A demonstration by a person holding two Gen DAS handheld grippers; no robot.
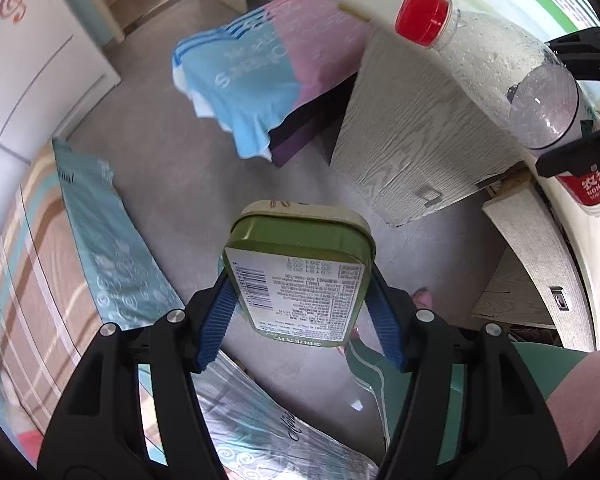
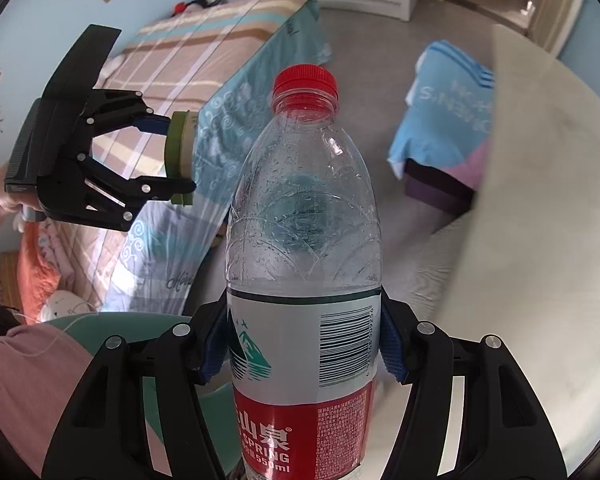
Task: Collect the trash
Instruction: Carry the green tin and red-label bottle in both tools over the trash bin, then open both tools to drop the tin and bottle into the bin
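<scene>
My left tool (image 1: pixel 300 304) pinched a flat green metal tin with a printed white label (image 1: pixel 296 276), its blue pads pressed against the tin's two sides. My right tool (image 2: pixel 302 344) was clamped on a clear plastic water bottle with a red cap and red-and-white label (image 2: pixel 304 240), gripping it at the label band; the bottle looked empty apart from droplets fogging the inside. Both pieces of trash were off any surface, carried in the air above the grey floor (image 1: pixel 172 168).

So the picking-up part seemed done for these two items — each tool was full. What was left, as I judged it, was the drop-off, and neither view showed me a bin or bag to aim for. Around me were the bed with its striped brown-and-teal cover (image 2: pixel 188 40), a blue-and-pink printed cloth draped over a dark purple box (image 1: pixel 260 68), and the pale wood-grain side of the white-topped counter (image 1: pixel 420 128). I could not tell whether more rubbish lay about — none showed plainly in either view.
</scene>
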